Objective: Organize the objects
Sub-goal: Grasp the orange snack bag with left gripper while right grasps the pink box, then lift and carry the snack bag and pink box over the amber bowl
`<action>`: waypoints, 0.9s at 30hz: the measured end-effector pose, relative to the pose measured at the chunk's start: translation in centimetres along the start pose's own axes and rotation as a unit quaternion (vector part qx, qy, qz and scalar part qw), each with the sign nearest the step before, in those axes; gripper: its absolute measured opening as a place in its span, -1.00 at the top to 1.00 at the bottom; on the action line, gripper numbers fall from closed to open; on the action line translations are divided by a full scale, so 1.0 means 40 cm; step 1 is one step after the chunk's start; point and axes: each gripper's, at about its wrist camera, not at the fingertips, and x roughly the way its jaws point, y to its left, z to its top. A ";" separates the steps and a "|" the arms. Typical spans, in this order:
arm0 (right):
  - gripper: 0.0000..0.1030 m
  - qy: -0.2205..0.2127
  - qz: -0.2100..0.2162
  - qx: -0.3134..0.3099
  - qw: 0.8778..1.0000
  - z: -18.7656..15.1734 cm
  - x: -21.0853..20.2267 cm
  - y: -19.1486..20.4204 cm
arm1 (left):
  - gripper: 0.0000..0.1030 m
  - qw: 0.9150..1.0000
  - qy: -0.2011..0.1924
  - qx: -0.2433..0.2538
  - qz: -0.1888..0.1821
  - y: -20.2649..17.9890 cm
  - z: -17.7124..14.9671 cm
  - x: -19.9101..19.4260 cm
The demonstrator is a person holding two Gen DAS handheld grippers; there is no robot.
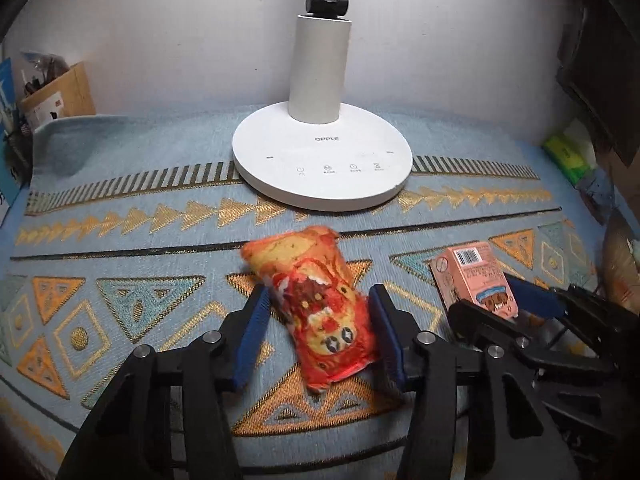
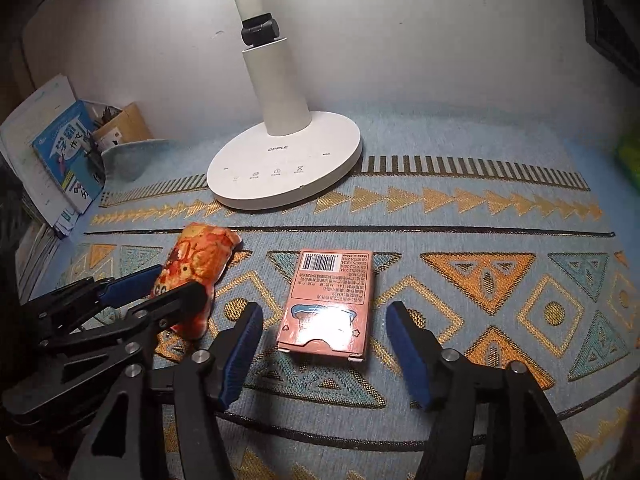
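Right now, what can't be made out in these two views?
- Lamp: head cut off by the top edge, both views.
- Pink box: glare washes out its picture, right wrist view; small print unreadable.
- Snack bag: motion blur hides its label, left wrist view.
- Green item: blurred at the rim.

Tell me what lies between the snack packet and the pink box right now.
Only patterned cloth and the right gripper's left finger. In the right wrist view, snack packet and pink box lie apart.
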 end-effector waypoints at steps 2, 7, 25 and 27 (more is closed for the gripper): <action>-0.36 0.002 -0.009 0.002 1.000 0.001 0.006 -0.001 | 0.20 1.000 -0.003 0.006 -0.015 0.015 -0.020 -0.029; -0.36 -0.001 -0.016 -0.003 1.000 0.002 0.008 0.002 | 0.20 1.000 -0.009 0.016 -0.023 0.039 -0.047 -0.062; 0.18 -0.031 -0.017 -0.041 0.999 -0.003 -0.006 0.035 | 0.24 0.999 -0.024 0.021 -0.002 0.026 -0.027 -0.042; 0.18 -0.030 -0.017 -0.042 0.999 -0.006 -0.007 0.036 | 0.24 0.999 -0.027 0.019 -0.003 0.029 -0.027 -0.046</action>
